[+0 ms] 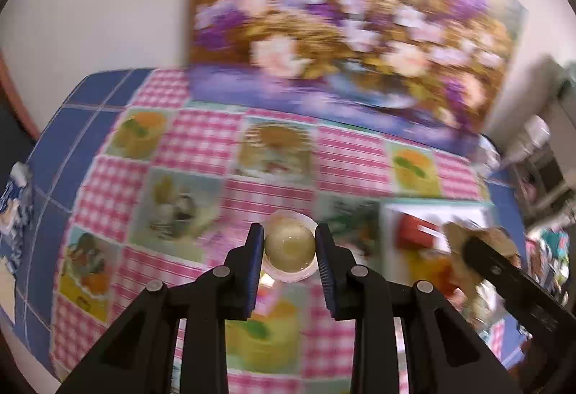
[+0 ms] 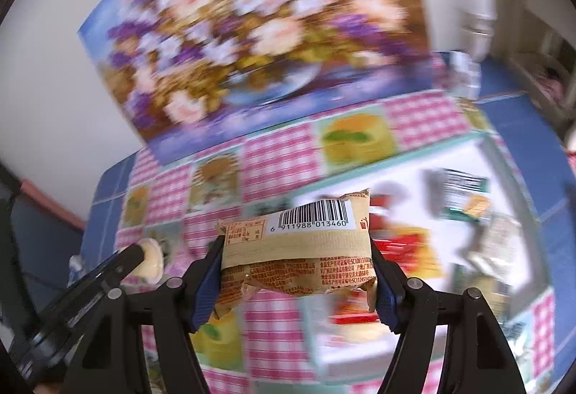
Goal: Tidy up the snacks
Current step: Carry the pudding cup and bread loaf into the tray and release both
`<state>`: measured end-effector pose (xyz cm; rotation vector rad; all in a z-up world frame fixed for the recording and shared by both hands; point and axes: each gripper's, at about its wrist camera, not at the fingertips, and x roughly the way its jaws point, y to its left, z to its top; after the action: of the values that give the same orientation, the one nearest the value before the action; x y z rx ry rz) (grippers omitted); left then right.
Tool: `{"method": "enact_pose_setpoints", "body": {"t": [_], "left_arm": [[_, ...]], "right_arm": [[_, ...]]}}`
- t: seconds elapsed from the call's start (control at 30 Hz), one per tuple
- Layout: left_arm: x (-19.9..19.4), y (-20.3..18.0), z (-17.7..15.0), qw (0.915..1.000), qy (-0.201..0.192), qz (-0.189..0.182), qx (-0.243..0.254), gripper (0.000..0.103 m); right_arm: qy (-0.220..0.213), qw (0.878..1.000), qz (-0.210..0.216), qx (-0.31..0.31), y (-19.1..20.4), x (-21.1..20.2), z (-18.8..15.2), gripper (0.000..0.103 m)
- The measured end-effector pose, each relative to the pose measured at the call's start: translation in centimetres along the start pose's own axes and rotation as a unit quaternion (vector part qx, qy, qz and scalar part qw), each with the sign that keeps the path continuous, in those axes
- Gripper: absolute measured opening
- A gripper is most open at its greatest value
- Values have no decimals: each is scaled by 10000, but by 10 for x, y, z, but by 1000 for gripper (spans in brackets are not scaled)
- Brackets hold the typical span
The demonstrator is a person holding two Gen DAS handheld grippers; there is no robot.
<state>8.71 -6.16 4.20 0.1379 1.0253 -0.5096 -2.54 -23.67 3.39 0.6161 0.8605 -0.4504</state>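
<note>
My left gripper is shut on a small clear jelly cup with pale yellow filling, held above the checked tablecloth. The cup also shows at the left of the right wrist view. My right gripper is shut on a tan snack packet with a barcode on top, held above the cloth near a white tray. The packet and right gripper show blurred at the right of the left wrist view. The tray holds several blurred snack packs, red and green.
A large flower painting leans on the wall at the back of the table. The white tray also shows in the left wrist view, with a red pack in it. Blue cloth borders the checked one. Shelves and clutter stand at right.
</note>
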Motion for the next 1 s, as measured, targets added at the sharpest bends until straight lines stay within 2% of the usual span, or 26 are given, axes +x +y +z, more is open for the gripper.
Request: {"method": "enact_pose_setpoints", "body": {"t": [0.17,0.33,0.47,0.57,0.77,1.0], "left_arm": [[-9,-71,-17,9978,83,-394,528,30],[-8,-136,-37,9920,286,-809,928,30],[-7,-175,-48,9878,374,-914,1206,31],[-2,-200,-52,9853,454,-947,1351,31],[15,-224,-56,9841,610,-802,1460,31],[21,-222,-56,9856,642,-711,1393,31]], "right_arm": [[-11,9980,-404,482,-60,-15,-1,74],[-40,9924,-849,894,-119,-25,0,74],[-2,9861,-1060,1282,-164,-27,-1,74],[134,9823,-1064,1537,-189,-22,-4,74],[384,9808,-881,1697,-205,-6,-11,74],[574,9823,-743,1624,-197,8,-16,74]]}}
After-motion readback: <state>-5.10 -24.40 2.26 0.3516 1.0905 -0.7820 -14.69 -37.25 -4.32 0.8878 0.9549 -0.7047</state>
